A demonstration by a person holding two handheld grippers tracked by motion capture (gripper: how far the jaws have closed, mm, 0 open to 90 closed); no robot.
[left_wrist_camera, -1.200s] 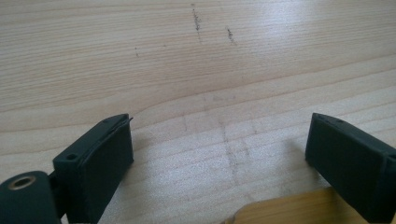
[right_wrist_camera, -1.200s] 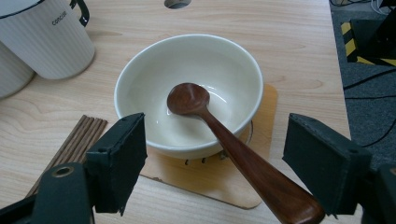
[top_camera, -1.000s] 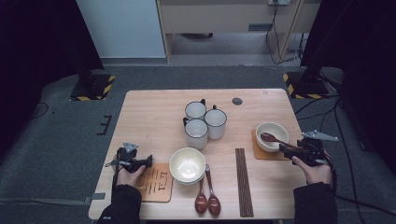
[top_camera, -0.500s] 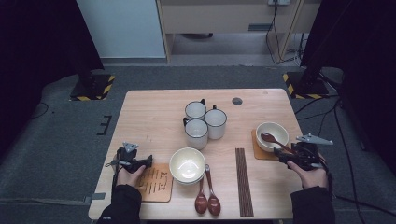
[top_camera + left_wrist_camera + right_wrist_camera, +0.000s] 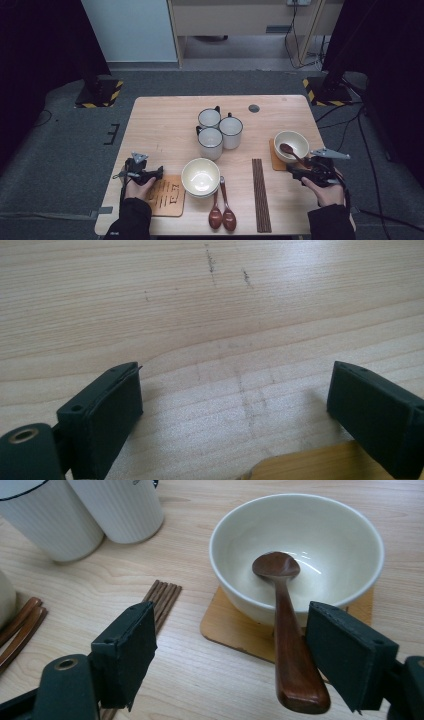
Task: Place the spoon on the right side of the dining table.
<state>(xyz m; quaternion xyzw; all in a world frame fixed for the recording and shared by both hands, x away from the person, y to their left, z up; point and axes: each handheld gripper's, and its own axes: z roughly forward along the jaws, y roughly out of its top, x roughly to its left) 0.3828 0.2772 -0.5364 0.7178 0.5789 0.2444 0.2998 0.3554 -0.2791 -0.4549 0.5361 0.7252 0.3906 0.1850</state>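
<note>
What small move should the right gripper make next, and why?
Probably back straight away from the bowl: the right gripper is open, and the wooden spoon already rests in the bowl, its handle over the rim between the jaws, near one pad.

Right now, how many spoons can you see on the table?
3. Two brown spoons lie side by side near the front edge, just right of the middle bowl. A third spoon rests in the bowl on the right, its handle over the rim.
</note>
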